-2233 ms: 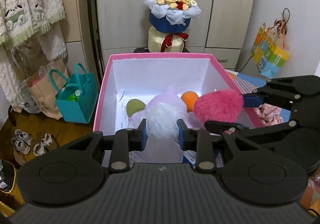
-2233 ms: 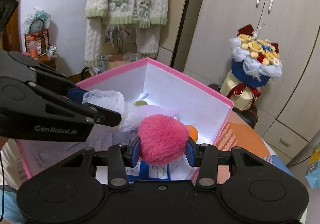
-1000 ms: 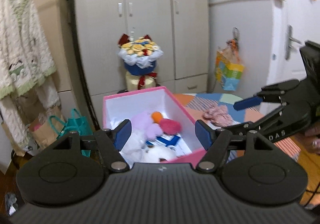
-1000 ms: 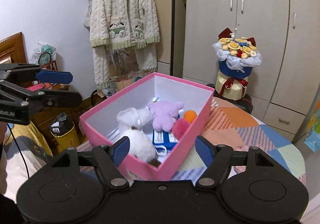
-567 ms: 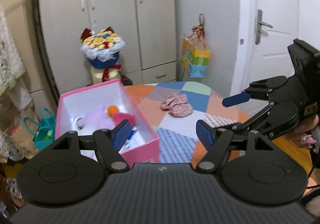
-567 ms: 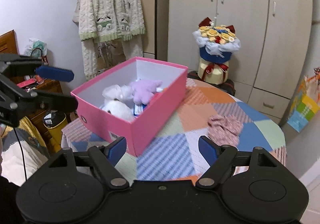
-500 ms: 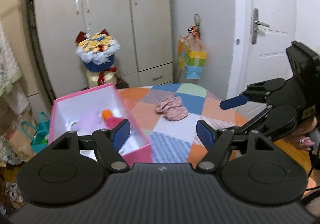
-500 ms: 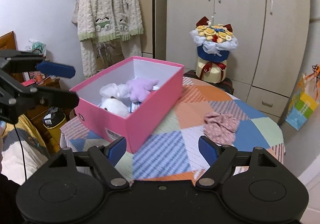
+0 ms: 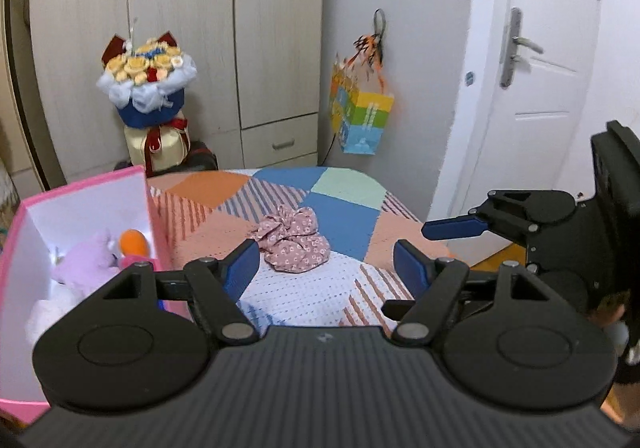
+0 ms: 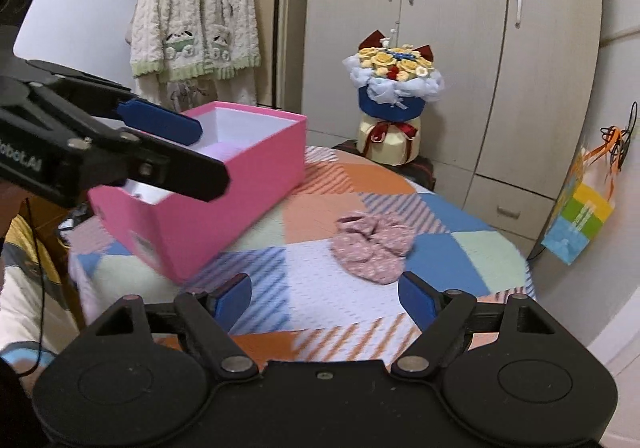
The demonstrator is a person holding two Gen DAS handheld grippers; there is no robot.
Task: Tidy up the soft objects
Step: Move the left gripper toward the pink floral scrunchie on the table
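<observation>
A pink floral fabric scrunchie [image 9: 294,239] lies in the middle of the patchwork table; it also shows in the right wrist view [image 10: 374,246]. The pink box [image 9: 86,184] at the left holds a purple plush [image 9: 86,262], an orange ball [image 9: 134,242], a bit of pink fluff and a white plush. In the right wrist view the box [image 10: 224,200] stands left of the scrunchie. My left gripper [image 9: 326,268] is open and empty, just short of the scrunchie. My right gripper [image 10: 326,302] is open and empty, near the table's front edge.
The round table has a patchwork cloth [image 9: 344,204]. A flower bouquet [image 9: 150,96] stands behind the table by the wardrobe. A colourful gift bag [image 9: 360,116] hangs on the wall at right. A knitted cardigan [image 10: 196,8] hangs at the left. A white door [image 9: 540,88] is at right.
Both grippers let go of the white plush and the pink fluff ball in the box, opened, pulled back and swung right. They now face the scrunchie on the table.
</observation>
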